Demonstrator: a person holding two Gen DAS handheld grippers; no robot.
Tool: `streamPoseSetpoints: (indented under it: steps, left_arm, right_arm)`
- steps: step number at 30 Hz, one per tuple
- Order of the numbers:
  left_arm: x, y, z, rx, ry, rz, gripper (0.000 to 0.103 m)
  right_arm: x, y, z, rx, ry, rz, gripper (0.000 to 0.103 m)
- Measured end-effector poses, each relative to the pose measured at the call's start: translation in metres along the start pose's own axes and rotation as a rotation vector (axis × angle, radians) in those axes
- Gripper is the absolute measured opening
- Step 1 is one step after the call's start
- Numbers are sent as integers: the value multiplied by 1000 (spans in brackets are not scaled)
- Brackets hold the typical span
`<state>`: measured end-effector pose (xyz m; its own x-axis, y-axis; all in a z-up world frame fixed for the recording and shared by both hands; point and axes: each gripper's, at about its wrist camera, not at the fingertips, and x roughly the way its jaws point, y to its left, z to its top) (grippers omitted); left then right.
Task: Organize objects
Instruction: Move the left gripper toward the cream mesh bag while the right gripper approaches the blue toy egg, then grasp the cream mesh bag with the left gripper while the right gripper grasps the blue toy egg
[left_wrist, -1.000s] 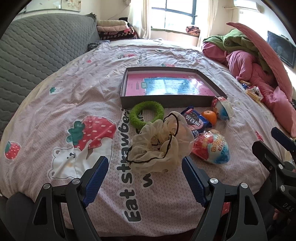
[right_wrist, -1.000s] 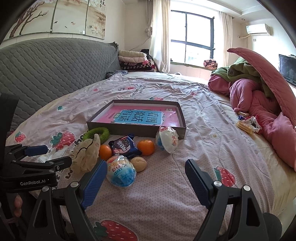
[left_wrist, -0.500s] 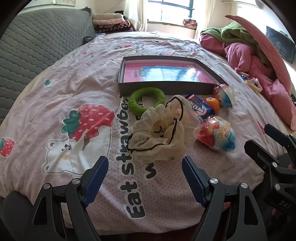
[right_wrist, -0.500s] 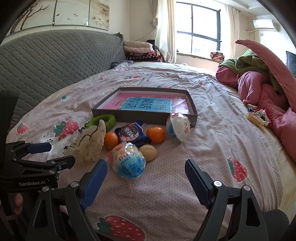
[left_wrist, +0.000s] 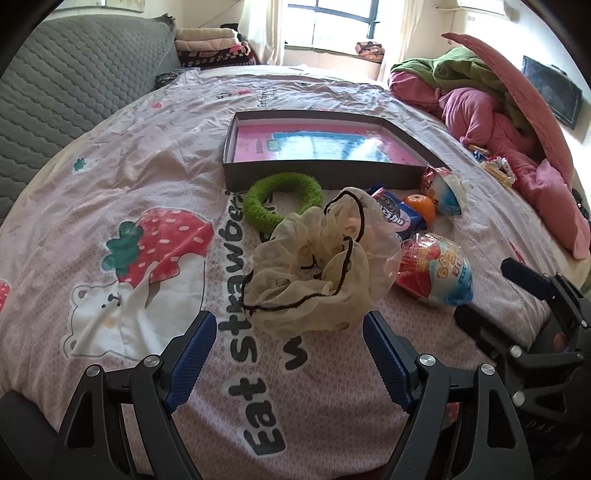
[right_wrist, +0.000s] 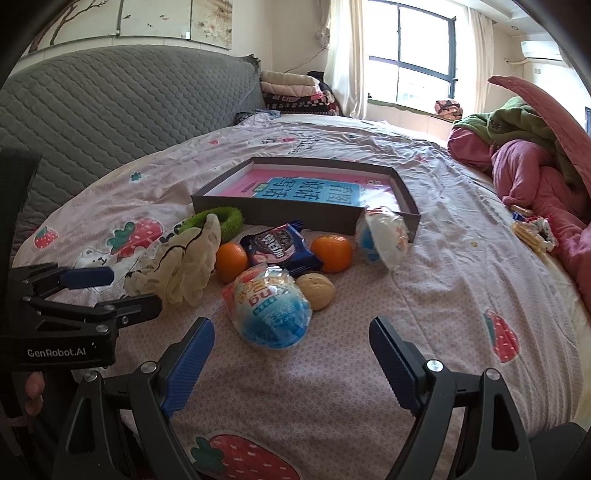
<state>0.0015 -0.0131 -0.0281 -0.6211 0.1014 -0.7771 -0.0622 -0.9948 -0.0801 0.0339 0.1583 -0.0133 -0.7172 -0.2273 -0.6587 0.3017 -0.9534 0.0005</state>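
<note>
My left gripper (left_wrist: 290, 354) gapes wide, empty, at the cream scrunchie (left_wrist: 317, 273); my right gripper (right_wrist: 291, 360) likewise, at the wrapped egg (right_wrist: 269, 308). Beyond: cookies (right_wrist: 279, 247), oranges (right_wrist: 330, 253), grey tray (right_wrist: 295, 214)

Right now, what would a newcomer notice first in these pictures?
A cream scrunchie lies on the strawberry-print bedspread, right in front of the open left tool. Beside it sits a cluster of snacks and oranges, with a shallow grey box just behind. The right tool hangs open before a wrapped toy egg.
</note>
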Motion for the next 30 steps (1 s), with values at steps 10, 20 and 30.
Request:
streamPoseSetpoints:
  steps: [10, 20, 30]
  left_arm:
    - [22, 6, 14, -13, 13, -10, 82]
    - [44, 17, 23, -63, 44, -75, 82]
    - [60, 20, 31, -78, 61, -118, 82]
  right_arm:
    - [24, -1, 0, -7, 27, 3, 85]
    - [37, 8, 1, -77, 33, 17, 65]
    - [42, 13, 3, -83, 34, 72, 58]
